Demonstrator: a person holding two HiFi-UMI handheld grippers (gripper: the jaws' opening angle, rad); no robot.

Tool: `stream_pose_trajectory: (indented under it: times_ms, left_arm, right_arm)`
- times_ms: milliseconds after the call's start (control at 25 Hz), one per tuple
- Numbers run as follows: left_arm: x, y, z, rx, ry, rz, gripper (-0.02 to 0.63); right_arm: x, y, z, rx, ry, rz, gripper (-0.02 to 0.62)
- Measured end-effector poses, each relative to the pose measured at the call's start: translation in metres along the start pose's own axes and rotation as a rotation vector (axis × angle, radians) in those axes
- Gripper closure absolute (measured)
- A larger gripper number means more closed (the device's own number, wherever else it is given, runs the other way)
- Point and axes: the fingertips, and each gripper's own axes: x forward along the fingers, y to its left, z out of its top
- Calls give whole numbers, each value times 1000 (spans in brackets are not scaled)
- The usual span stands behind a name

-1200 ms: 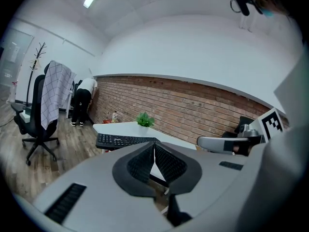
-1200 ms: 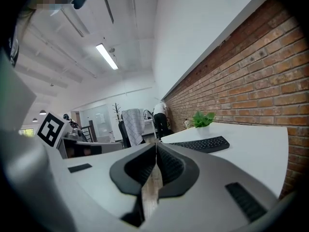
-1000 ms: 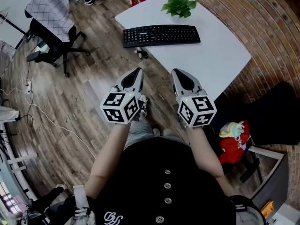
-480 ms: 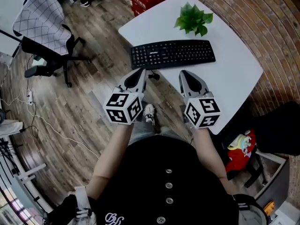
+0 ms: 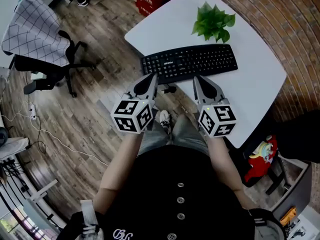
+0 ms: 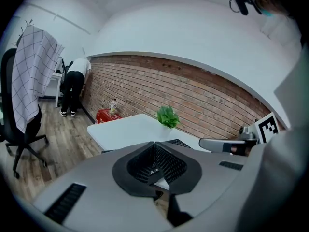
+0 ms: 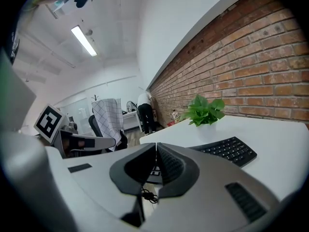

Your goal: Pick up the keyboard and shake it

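Trouble, if it comes, would come from the grip. The long, flat black computer keyboard (image 5: 190, 63) lies level on the white rounded table (image 5: 252, 86), close to that table's near edge, with a small green leafy plant in a white pot (image 5: 214, 21) just behind it. The left gripper (image 5: 151, 77) and the right gripper (image 5: 198, 79), each a grey two-jaw tool with a marker cube, hang side by side just short of the keyboard's near edge. Both are clenched with tips together and nothing between them.

A keyboard flat on the table with both tools free of it fits either a moment ahead of the lift or one after it was set back down, and the pictures do not settle which.

Should a lift follow, shut jaws would only nudge the keyboard toward the plant rather than take hold. A pinch on the thin near edge alone could let the far side sag or twist out during shaking. A thin black cable (image 7: 148, 195) curls below the table edge; if it belongs to the keyboard, which cannot be told, it might snag.
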Motion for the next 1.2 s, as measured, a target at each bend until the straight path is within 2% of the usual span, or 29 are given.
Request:
stream_pose_trajectory:
  times_ms: [240, 600, 920, 1200]
  left_arm:
    - [12, 10, -11, -32, 29, 12, 589]
    - [19, 19, -31, -106, 67, 68, 589]
    - [29, 26, -51, -133, 116, 71, 589]
    - [33, 49, -60, -152, 119, 128, 588]
  right_arm:
    - [15, -7, -13, 22, 47, 6, 568]
    - [29, -11, -22, -9, 120, 67, 568]
    - [39, -22, -47, 15, 189, 64, 568]
    - [43, -31, -69, 36, 234, 59, 568]
